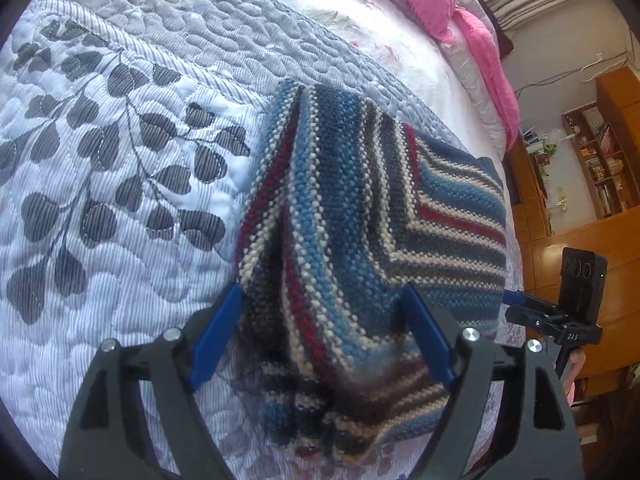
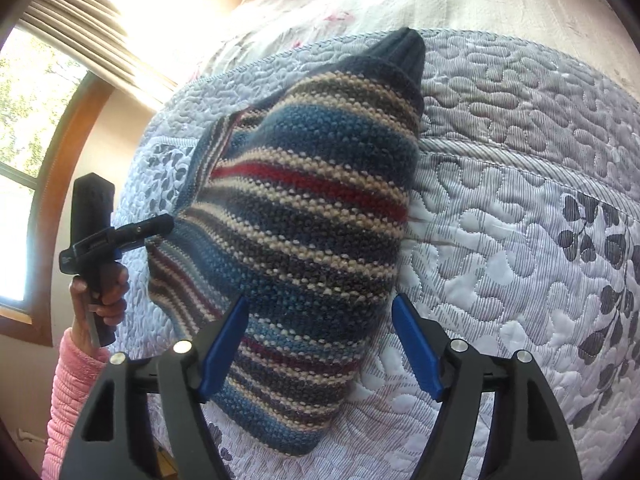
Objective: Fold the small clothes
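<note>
Presently, the striped knit garment point(image 1: 360, 216) lies on the bed's quilted bedspread point(image 1: 120, 160), partly folded over itself, with bands of blue, grey, cream and red running at differing angles across its layers. A dark ribbed cuff point(image 2: 400, 56) points toward the far side of the bed.

My left gripper point(image 1: 324, 336) stands with its blue fingers point(image 1: 216, 340) spread apart, and a raised, bunched fold of the garment sits between them; the knit touches both pads, though I cannot tell whether it is truly pinched. Seen from the right wrist view, this same left gripper point(image 2: 160, 226) meets the garment's edge, held by my left hand point(image 2: 104, 292) in a pink sleeve point(image 2: 72, 392).

My right gripper point(image 2: 320, 344) is likewise wide apart. Its left finger point(image 2: 224, 344) lies over the knit, while its right finger point(image 2: 416, 344) is just beside the garment's edge, over the bedspread. It clamps nothing.

Pink bedding point(image 1: 440, 4) lies at the head of the bed. A wooden bookshelf point(image 1: 600, 156) stands beyond the bed, and a wood-framed window point(image 2: 40, 160) shows in the right wrist view.
</note>
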A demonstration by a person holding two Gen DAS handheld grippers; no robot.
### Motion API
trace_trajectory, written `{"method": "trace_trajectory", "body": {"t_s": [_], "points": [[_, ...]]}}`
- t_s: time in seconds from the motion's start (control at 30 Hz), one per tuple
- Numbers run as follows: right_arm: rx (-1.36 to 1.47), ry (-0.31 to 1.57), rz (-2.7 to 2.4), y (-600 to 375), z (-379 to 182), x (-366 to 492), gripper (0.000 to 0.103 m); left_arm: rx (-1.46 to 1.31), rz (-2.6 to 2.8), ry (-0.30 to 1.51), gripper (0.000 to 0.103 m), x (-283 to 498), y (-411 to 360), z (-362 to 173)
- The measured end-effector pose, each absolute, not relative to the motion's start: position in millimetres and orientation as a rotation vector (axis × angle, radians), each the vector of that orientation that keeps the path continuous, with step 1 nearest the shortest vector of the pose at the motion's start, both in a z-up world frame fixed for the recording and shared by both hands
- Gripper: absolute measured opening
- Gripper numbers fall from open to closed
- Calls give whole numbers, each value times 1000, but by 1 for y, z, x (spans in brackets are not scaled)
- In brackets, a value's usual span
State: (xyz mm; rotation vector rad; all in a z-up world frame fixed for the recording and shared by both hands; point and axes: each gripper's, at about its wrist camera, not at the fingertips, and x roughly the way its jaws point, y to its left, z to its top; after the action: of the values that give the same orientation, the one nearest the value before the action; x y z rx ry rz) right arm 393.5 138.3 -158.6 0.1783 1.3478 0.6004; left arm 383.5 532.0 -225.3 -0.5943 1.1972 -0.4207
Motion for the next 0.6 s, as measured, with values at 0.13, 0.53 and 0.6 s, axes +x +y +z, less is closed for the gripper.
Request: {"method": "trace_trajectory", "body": {"t_s": [0.13, 0.53, 0.6], "points": [[187, 1376, 603, 154, -175, 401, 84, -644, -460, 1193, 85, 395, 523, -236], [357, 1373, 714, 152, -192, 403, 54, -592, -525, 1178, 50, 398, 493, -235], [351, 1348, 741, 151, -178, 400, 45, -611, -519, 1163, 41, 395, 496, -234]]}}
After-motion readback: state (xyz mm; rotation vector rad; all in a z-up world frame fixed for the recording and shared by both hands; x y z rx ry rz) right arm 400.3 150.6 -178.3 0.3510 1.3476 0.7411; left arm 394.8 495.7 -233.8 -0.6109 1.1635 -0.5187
